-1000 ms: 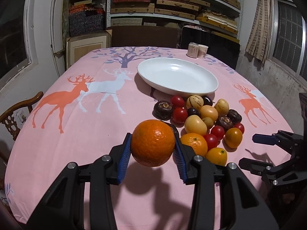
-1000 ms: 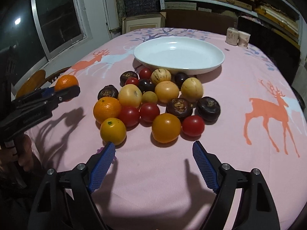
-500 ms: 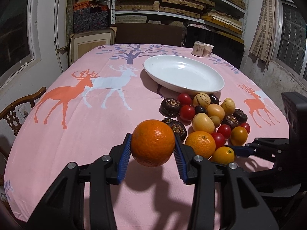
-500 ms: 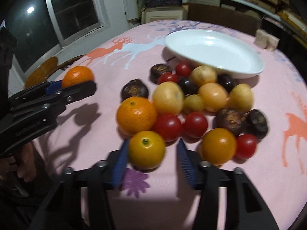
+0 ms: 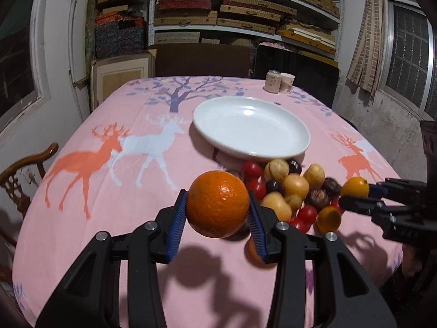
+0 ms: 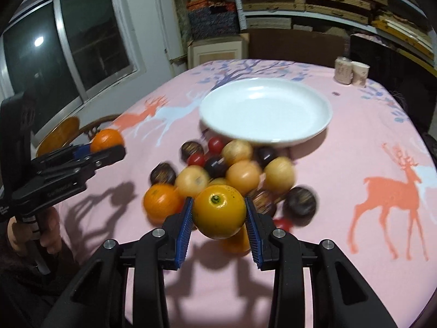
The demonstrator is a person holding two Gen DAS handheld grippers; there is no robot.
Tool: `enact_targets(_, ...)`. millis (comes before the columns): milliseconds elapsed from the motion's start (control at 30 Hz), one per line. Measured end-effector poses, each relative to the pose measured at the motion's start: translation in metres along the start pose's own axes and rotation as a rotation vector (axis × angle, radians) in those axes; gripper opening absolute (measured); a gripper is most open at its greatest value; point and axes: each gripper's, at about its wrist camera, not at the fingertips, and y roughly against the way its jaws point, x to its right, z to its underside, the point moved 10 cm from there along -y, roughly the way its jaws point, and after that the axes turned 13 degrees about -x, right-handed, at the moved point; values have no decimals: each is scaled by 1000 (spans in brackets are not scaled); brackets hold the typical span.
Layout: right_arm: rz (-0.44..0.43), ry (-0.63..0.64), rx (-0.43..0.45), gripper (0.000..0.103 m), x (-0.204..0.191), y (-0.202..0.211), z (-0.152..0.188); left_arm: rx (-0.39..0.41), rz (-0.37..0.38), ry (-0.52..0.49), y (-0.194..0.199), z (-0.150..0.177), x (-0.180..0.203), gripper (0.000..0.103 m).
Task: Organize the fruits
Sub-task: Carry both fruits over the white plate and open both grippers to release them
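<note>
Two fruits are off the table at this moment, one in each of your grippers. Your left gripper [image 5: 218, 213] is clamped on a large orange [image 5: 217, 204], its blue pads pressing both sides, and the fruit hangs above the pink deer-print tablecloth [image 5: 109, 191] just short of the fruit pile [image 5: 289, 191]. Your right gripper [image 6: 218, 218] has just been closing, and its jaws now pinch a smaller yellow-orange citrus [image 6: 219, 212], green stem scar facing up, lifted clear of the cloth over the near edge of the pile. From the left camera you can see that same citrus at the tip of the right gripper, to the right of the heap.

On the cloth the remaining fruit sits bunched together: red cherry tomatoes [image 5: 251, 169], pale yellow round fruits [image 6: 279, 174], dark brownish-purple ones [image 6: 300, 201] and another orange [image 6: 161, 200] at the heap's left side in the right camera. Several touch one another; the blur keeps you from counting them exactly.

Beyond the pile lies the white plate [image 5: 226, 114], holding nothing, its near rim right against the farthest fruits. Two small paper cups [image 5: 279, 82] stand side by side at the far end of the table. Your hand [image 6: 32, 235] grips the left tool's handle at the right camera's lower left.
</note>
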Motion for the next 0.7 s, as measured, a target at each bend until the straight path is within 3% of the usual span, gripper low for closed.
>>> enact_targets(133, 27, -43, 19, 37, 37, 3, -38, 5, 49, -41, -13, -45, 17, 42)
enact_targets(300, 43, -92, 33, 37, 80, -7, -94, -46, 87, -47, -60, -105, 30, 42)
enact_targets(467, 46, -125, -9, 37, 111, -50, -143, -118, 88, -36, -123, -155, 30, 42)
enact_targets(700, 45, -173, -87, 37, 140, -118, -179, -224, 38, -21, -209, -188, 17, 42)
